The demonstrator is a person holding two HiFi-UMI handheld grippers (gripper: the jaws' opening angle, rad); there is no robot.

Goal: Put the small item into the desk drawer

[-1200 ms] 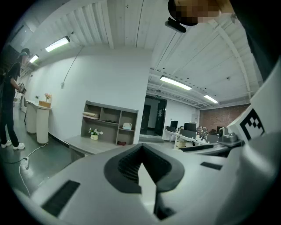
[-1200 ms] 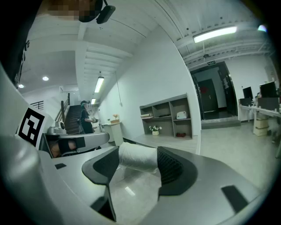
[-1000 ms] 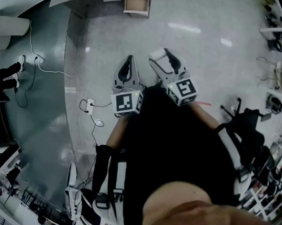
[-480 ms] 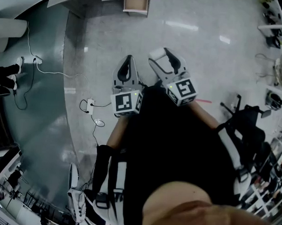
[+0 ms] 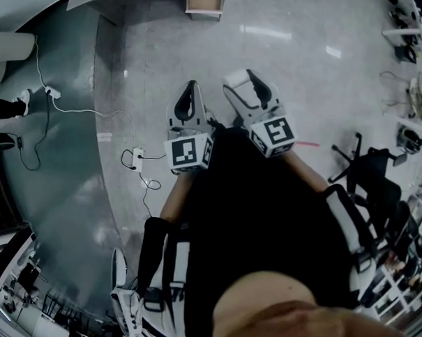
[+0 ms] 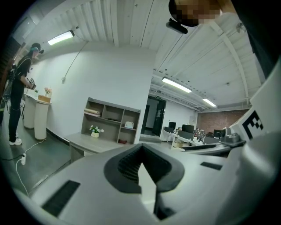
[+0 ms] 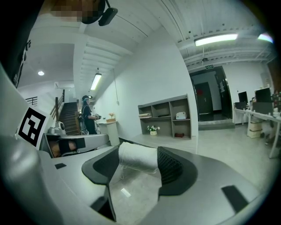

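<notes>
Office floor [image 5: 306, 78] has barely shifted underfoot in the last second, and what looks like the open drawer [image 5: 205, 2] stays well ahead. The right tool [image 7: 138, 166] pinches the white roll [image 7: 138, 157]. The left tool [image 6: 139, 169] is pressed together, empty. The carry is judged unfinished.

small white roll [image 7: 138, 159] | lying crosswise | clamped between right tongs [image 7: 139, 170]

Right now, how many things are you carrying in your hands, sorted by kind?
Grey two-jaw grippers: 2, the left gripper and the right gripper
White rolled-up small item: 1, clamped in the right gripper
Total: 3
</notes>
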